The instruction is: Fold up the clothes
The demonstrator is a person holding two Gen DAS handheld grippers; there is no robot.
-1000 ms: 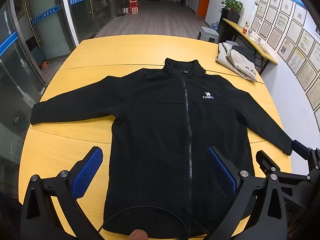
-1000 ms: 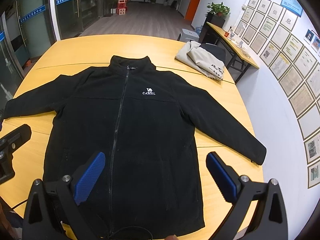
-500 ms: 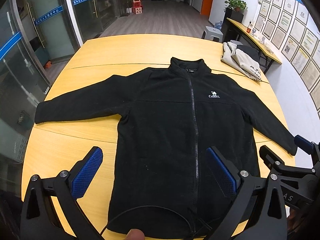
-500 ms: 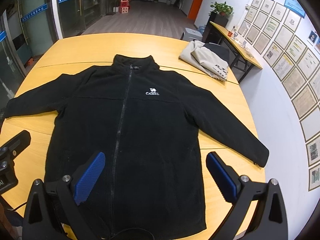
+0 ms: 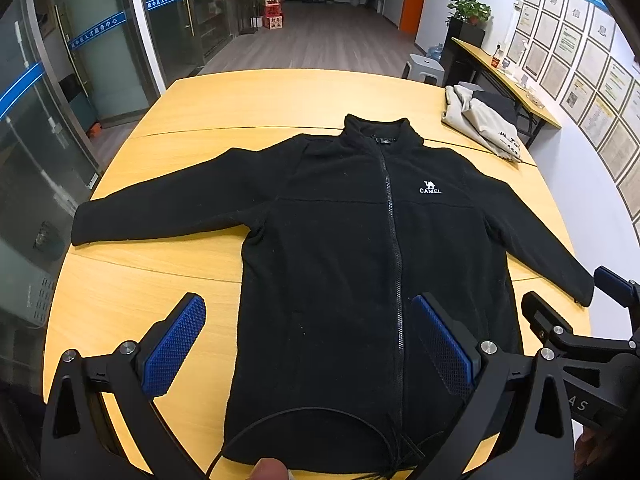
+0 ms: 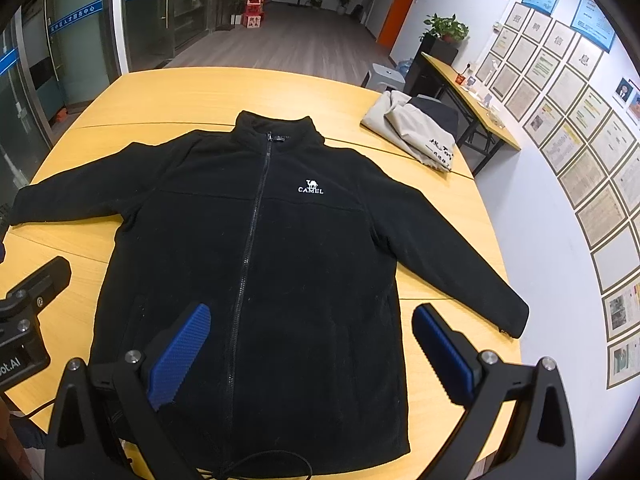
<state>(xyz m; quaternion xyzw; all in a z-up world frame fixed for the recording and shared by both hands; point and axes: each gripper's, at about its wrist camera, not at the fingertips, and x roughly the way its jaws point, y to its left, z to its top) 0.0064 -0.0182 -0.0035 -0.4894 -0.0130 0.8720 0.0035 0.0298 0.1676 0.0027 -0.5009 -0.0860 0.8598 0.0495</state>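
A black zip-up fleece jacket [image 5: 352,248] [image 6: 260,248] with a white CAMEL logo lies flat and face up on the yellow wooden table [image 5: 260,96] [image 6: 224,92], both sleeves spread out. My left gripper [image 5: 308,344] hovers open above the lower left part of the hem, nothing between its blue pads. My right gripper [image 6: 310,348] hovers open over the lower right part of the jacket, also holding nothing. In the left wrist view the right gripper's body [image 5: 580,344] shows at the right edge; in the right wrist view the left gripper's body [image 6: 28,316] shows at the left.
A folded beige and dark garment [image 5: 484,124] [image 6: 416,132] lies at the table's far right corner. A white wall with framed papers [image 6: 580,128] runs close along the right side. A side desk [image 6: 468,100], a stool and glass doors stand beyond the table.
Both grippers have drifted slightly, so the jacket sits a little more to the right in each view. The jacket itself has not moved, and both grippers stay open.
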